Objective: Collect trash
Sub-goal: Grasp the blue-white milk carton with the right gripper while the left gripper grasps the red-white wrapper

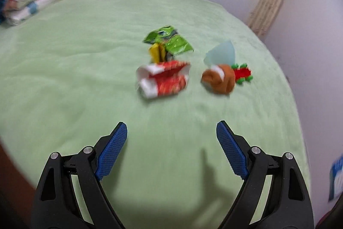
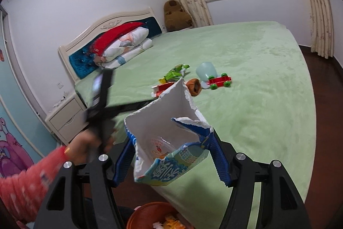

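Observation:
Trash lies mid-bed on the green blanket (image 1: 85,78): a crumpled green wrapper (image 1: 169,40), a yellow scrap (image 1: 157,53) and a flattened red-and-white carton (image 1: 163,81). My left gripper (image 1: 171,125) hovers short of them, open and holding nothing. In the right wrist view my right gripper (image 2: 170,138) is shut on a torn white-and-blue carton (image 2: 165,121), with a clear plastic lid inside it. Beyond it, on the bed, lie the green wrapper (image 2: 174,74) and the red carton (image 2: 161,88). The left gripper (image 2: 129,87) shows blurred, held by a hand (image 2: 85,145) in a pink sleeve.
Beside the trash are a brown rolled cloth (image 1: 218,78), a pale blue cup (image 1: 220,54) and a red-and-green toy car (image 1: 243,73). An orange bin (image 2: 137,216) with scraps stands on the floor below my right gripper. Pillows (image 2: 124,44), a teddy bear (image 2: 176,16) and a nightstand (image 2: 64,119) are at the bed's head.

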`<action>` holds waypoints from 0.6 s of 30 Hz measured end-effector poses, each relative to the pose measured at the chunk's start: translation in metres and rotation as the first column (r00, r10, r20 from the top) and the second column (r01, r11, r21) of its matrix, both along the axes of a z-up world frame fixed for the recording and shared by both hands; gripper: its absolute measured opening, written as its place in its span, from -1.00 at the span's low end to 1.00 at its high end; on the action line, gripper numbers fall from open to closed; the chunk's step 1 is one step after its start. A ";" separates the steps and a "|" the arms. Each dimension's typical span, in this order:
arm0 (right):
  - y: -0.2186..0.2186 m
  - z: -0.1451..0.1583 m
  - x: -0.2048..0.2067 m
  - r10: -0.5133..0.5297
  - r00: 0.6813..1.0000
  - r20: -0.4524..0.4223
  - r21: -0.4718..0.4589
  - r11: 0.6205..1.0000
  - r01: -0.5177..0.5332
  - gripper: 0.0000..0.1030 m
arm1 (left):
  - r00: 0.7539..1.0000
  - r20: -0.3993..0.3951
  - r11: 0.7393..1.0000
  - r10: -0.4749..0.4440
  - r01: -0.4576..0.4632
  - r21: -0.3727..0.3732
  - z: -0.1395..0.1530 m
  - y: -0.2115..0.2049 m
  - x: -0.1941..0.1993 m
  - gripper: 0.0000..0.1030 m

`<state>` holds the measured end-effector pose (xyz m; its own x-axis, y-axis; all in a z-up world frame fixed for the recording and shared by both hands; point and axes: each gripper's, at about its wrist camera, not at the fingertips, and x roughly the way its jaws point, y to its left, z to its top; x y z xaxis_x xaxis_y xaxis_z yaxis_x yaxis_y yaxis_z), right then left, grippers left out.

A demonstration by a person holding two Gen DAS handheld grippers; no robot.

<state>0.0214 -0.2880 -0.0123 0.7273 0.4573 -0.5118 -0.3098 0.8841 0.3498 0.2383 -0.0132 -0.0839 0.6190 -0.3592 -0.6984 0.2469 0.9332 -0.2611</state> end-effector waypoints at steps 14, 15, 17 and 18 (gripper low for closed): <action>-0.001 -0.009 0.014 0.026 0.999 -0.020 0.011 1.000 -0.026 0.25 | 0.997 -0.040 0.987 -0.068 0.062 -0.146 -0.017 0.001 0.093 0.24; -0.001 -0.010 0.015 0.025 0.999 -0.021 0.011 1.000 -0.025 0.25 | 0.996 -0.043 0.989 -0.077 0.070 -0.134 -0.018 -0.002 0.093 0.22; -0.001 -0.012 0.017 0.024 0.999 -0.029 0.023 0.999 -0.023 0.25 | 0.996 -0.027 0.991 -0.083 0.079 -0.110 -0.019 -0.005 0.088 0.18; -0.001 -0.012 0.017 0.025 0.999 -0.031 0.028 0.999 -0.024 0.25 | 0.996 -0.022 0.990 -0.084 0.081 -0.113 -0.019 -0.004 0.087 0.15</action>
